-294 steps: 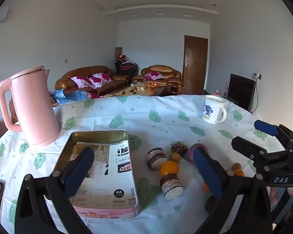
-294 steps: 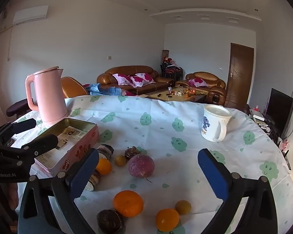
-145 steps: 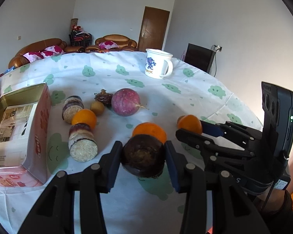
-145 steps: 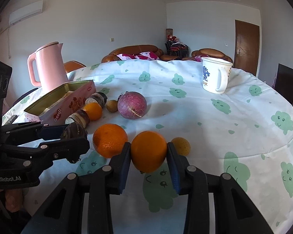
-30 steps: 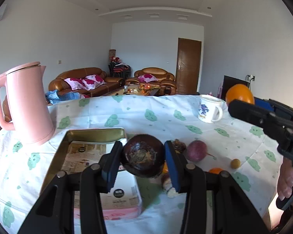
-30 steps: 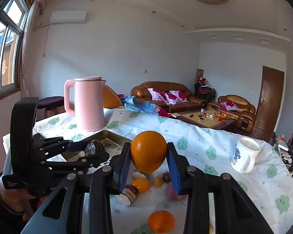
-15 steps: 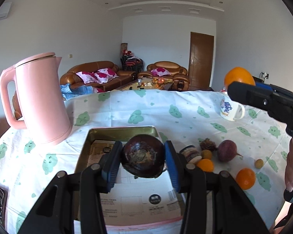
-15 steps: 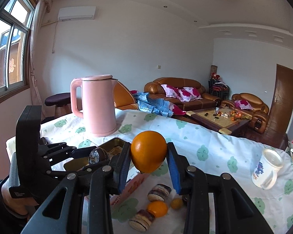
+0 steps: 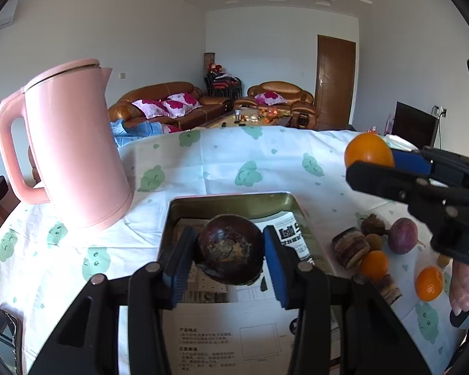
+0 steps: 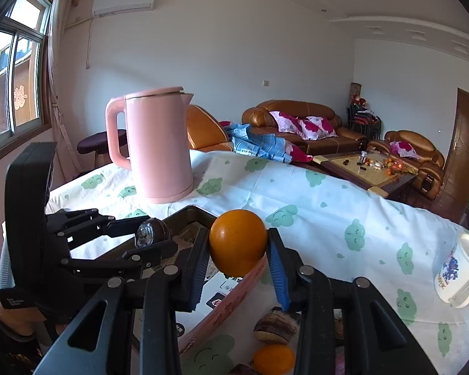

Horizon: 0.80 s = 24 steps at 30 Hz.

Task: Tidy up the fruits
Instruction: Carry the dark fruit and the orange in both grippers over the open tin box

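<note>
Left gripper [image 9: 231, 257]: pinching a dark round fruit [image 9: 230, 251], held over the open tin [image 9: 234, 200].
Right gripper [image 10: 238, 257]: pinching an orange [image 10: 237, 242] above the tin's near edge.
Done: two fruits lifted; neither released.
Left: tin holds only paper; orange pieces [image 9: 428, 282], purple fruit [image 9: 402, 240] remain on worktop [image 9: 265, 162].

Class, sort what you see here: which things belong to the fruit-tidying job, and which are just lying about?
Part of the job:
- dark fruit in the left tongs
- orange in the right tongs
- open tin
- loose fruit on the cloth

Just lying about:
- pink kettle
- white mug
</note>
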Available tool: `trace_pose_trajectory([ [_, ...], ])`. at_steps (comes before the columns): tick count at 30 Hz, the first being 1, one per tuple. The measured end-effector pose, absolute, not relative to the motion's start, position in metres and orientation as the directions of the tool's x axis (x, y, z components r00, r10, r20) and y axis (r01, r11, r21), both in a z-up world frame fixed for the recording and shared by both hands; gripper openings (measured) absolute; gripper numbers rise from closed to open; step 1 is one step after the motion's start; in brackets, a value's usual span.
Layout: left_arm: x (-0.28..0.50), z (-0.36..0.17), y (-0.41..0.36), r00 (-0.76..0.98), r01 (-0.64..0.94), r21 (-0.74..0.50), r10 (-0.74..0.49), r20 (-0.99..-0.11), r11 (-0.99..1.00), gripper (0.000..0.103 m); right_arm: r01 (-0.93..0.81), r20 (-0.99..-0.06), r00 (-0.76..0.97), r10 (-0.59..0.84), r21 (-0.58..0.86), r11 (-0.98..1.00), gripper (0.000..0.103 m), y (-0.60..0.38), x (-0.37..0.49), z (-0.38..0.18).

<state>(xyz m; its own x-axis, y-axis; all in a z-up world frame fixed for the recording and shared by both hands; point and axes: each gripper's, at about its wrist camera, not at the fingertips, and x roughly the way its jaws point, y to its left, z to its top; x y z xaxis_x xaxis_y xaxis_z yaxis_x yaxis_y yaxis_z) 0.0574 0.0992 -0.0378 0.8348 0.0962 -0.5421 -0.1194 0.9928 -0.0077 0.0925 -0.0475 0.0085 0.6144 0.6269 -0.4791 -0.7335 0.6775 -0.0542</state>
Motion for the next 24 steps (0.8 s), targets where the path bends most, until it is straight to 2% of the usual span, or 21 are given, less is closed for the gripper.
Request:
trace_pose_trajectory([
  [7, 0.07, -0.046, 0.111, 0.803, -0.127, -0.001, 0.102, -0.587, 0.992, 0.045, -0.741, -0.525, 0.585, 0.618, -0.036, 0.67, 0.038, -0.028, 0.107, -0.011],
  [24, 0.084, -0.051, 0.126, 0.77, -0.138, 0.029, 0.126, -0.625, 0.99, 0.045, -0.761, -0.595, 0.535, 0.599, -0.031, 0.649, 0.038, 0.002, 0.116, -0.038],
])
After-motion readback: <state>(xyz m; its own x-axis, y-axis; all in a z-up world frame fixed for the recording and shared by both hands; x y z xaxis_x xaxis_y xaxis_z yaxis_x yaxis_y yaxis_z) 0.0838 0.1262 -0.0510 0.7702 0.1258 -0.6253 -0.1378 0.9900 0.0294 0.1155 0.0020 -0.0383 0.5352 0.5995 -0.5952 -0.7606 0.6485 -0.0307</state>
